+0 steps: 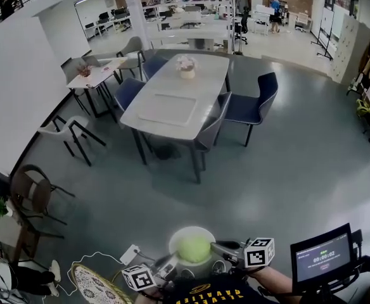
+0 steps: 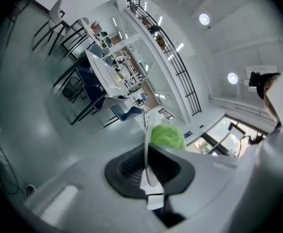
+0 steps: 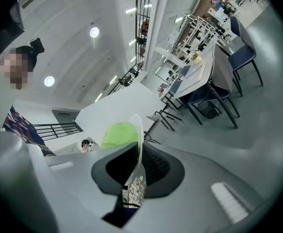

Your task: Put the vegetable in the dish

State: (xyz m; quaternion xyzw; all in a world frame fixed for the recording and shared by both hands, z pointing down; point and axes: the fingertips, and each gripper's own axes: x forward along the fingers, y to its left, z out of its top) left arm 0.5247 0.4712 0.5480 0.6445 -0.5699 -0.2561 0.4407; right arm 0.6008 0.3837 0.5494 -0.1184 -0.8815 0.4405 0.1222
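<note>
**While both claws pinch the dish, the veg sits right in it**

Since the head view looks steeply down, it all shows near the bottom edge. A white dish [image 1: 191,230] is held up over the grey floor [image 1: 286,163]. A round, green leafy vegetable [image 1: 193,249] lies in the middle of it. The left gripper [image 1: 172,263] has the dish's left rim and the right gripper [image 1: 218,249] has the right rim, so the dish hangs between them.

The left gripper view backs that up. Its jaws are squeezed narrow on the thin white rim, which runs edge-on between the black pads [image 2: 127,171], and the vegetable pokes up just past it. It's the same deal in the right gripper view: jaws clamped on the rim, green lump right behind.

A long white table [image 1: 178,87] with blue chairs [image 1: 251,103] around it stands well apart, farther up the floor. A small screen [image 1: 322,256] sits just beside the right gripper. There's a patterned round thing [image 1: 93,287] near the left one, but I can't tell what it is.
</note>
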